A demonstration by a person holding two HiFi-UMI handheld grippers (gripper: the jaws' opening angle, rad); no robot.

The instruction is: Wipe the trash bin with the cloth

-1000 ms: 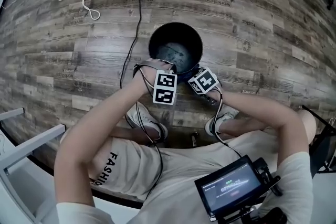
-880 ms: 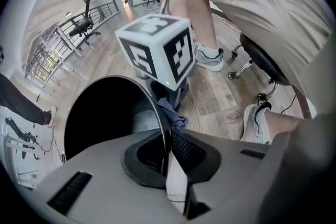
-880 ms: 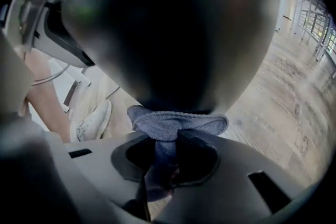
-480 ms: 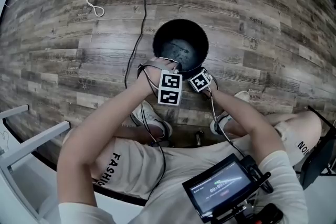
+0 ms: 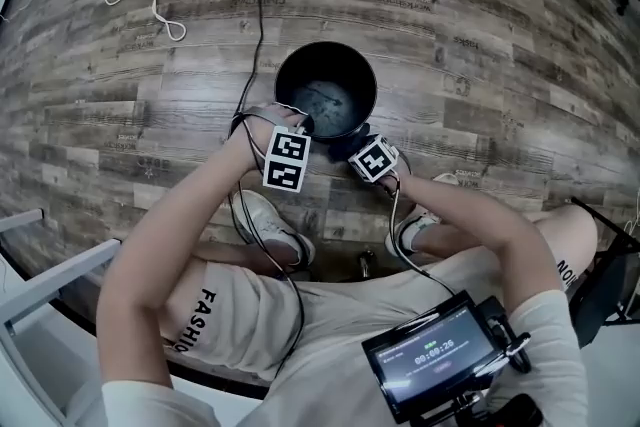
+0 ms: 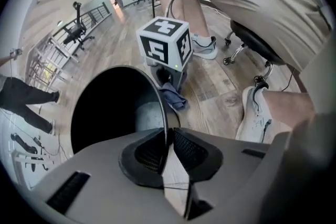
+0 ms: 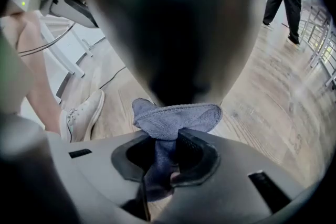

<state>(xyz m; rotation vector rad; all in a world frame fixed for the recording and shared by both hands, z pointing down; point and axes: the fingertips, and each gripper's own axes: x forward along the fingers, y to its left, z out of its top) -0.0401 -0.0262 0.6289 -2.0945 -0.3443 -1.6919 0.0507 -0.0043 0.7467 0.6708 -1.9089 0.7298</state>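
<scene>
The left gripper (image 6: 168, 141) straddles the rim of the trash bin (image 5: 340, 65) at about seven o'clock in the head view. Its jaws have just been opening and stand slightly apart, with the thin rim between them, close against one pad. The right gripper (image 7: 167, 147), at five o'clock outside the bin, is clamped on the blue cloth (image 7: 176, 118). The cloth's bunched end lies right at the bin's outer wall.

Your shorts (image 5: 203, 315) carry the letters "FASHIO" in black down the left leg, the word's end lost in a fold. The screen (image 5: 437, 355) at your chest shows a row of digits too small to read, and the stamps on the floor planks (image 5: 478, 43) are equally illegible.
</scene>
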